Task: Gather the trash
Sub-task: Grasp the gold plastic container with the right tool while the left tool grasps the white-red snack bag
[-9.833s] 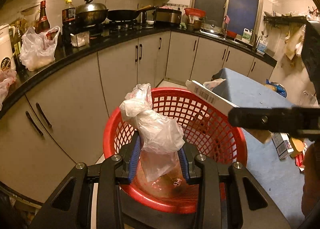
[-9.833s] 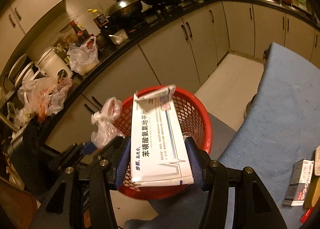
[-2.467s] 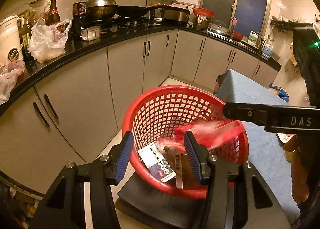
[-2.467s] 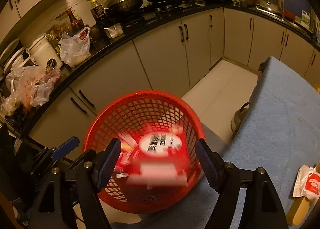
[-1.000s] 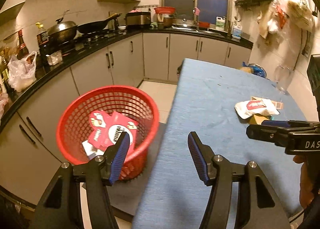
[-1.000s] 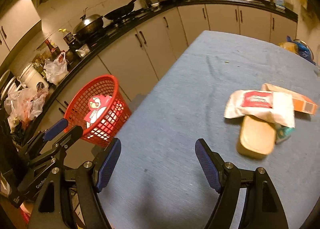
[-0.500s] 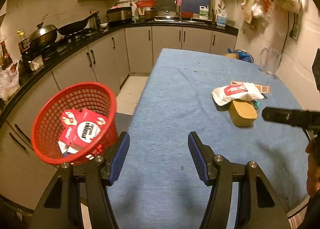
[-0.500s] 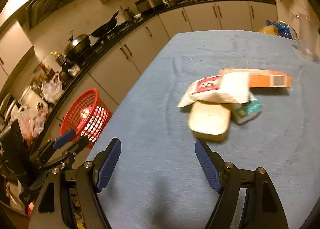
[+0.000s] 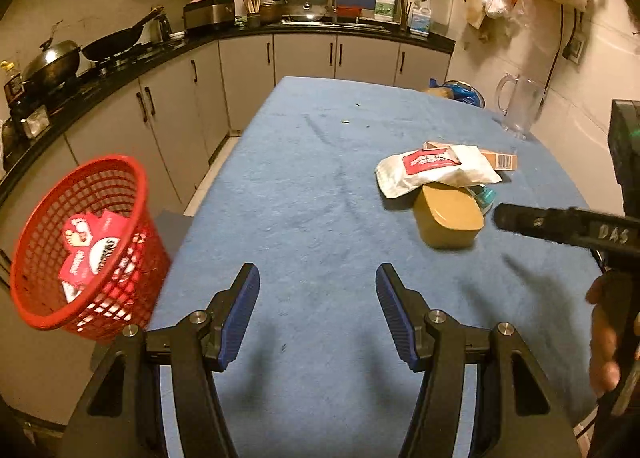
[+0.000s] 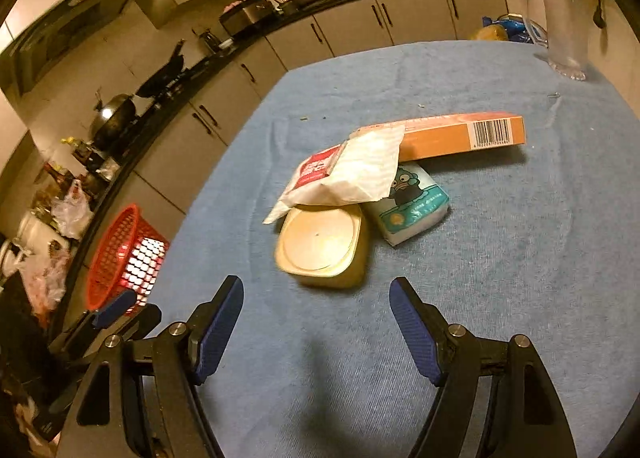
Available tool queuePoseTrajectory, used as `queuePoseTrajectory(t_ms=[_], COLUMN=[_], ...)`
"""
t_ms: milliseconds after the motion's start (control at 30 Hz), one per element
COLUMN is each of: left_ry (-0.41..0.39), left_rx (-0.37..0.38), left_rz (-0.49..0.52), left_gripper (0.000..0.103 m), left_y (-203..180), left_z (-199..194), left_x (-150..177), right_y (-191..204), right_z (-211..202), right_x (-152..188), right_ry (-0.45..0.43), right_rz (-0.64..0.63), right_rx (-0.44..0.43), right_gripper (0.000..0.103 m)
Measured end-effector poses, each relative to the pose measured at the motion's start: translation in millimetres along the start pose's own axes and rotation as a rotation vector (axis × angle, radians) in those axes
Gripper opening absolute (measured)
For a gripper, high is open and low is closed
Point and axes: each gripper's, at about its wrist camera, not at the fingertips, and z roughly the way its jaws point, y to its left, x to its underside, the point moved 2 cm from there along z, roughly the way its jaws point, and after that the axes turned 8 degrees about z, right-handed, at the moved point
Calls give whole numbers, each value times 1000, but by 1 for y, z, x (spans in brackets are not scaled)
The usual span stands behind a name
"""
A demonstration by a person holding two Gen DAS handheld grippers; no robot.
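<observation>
the white packet point(image 10: 352, 174) hides part of the tan tub point(image 10: 320, 246) and the orange box point(image 10: 460, 136); the red basket point(image 9: 80, 242) is motion-blurred, its packets' print unreadable.

Ahead of the jaws: blue tabletop point(image 10: 520, 258), tan tub point(image 10: 322, 246), white-and-red pouch point(image 10: 352, 174), orange barcoded box point(image 10: 460, 134); left, red mesh basket point(image 9: 84, 242).

Both grippers point(image 9: 318, 308) point(image 10: 316, 322): black frames, silver screws, ribbed blue fingers point(image 9: 240, 310); right one marked "DAS" in white.
</observation>
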Motion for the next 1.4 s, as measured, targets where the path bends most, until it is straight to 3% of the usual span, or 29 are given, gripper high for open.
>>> queuePoseTrajectory(t_ms=[433,500,767,833,1067,1167,1267,1400], left_ry=[3,11,30,42,101,135,216,288], left_rx=[-16,-2,65,96,215,289,379,402], left_rz=[-45,-46,-22,-8,-2,-79,-239,-461], left_gripper=[60,60,60,66,66,66,66,67], left_y=[32,34,14,2,-40,-46,-46,-44], left_z=[9,11,20,27,58,74,96,125], left_x=[2,0,-20,-28,-56,-71,-78,-80], right_y=[32,30,1,-11,-56,-67,-75,-83], right_z=[64,71,38,23,-28,-41,-48,-52], right_x=[-11,-12,-12,-9,-4,-3,-2,1], right_ry=[29,41,14,4,-60,-77,-88,-85], right_rz=[-131,-138,-92,-74,8,34,50,61], right_rx=[216,267,195,183,150,134,110,84], right_gripper=[80,73,70,70,70,70,70,70])
